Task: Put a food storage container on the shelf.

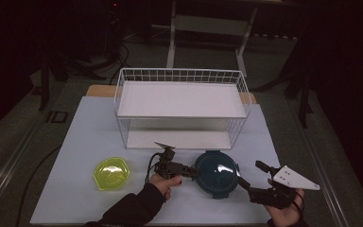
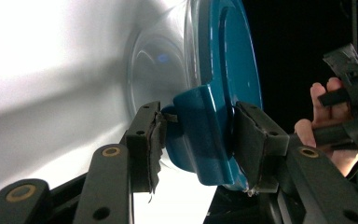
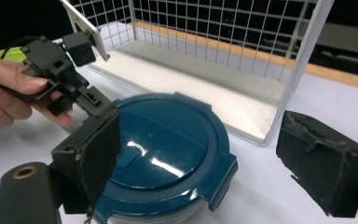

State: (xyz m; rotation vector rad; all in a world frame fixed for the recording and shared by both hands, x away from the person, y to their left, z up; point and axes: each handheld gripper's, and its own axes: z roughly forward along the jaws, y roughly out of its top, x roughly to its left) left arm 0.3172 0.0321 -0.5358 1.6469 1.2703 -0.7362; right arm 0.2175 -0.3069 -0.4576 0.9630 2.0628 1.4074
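A round clear container with a dark teal lid (image 1: pixel 216 172) sits on the mat in front of the wire rack. My left gripper (image 1: pixel 194 172) reaches in from the left, and its jaws are shut on a latch tab (image 2: pixel 204 135) at the lid's left edge, one pad under the tab and one on top. My right gripper (image 1: pixel 252 173) hovers just right of the container with its jaws wide open and nothing between them. In the right gripper view the lid (image 3: pixel 168 149) lies ahead between the pads (image 3: pixel 93 154), and the left gripper (image 3: pixel 77 88) holds its far rim.
A white wire rack (image 1: pixel 182 109) with two flat shelves stands behind the container, and its corner post (image 3: pixel 298 70) is close to my right gripper. A yellow-green bowl (image 1: pixel 111 173) lies at the left on the pale mat (image 1: pixel 75 189).
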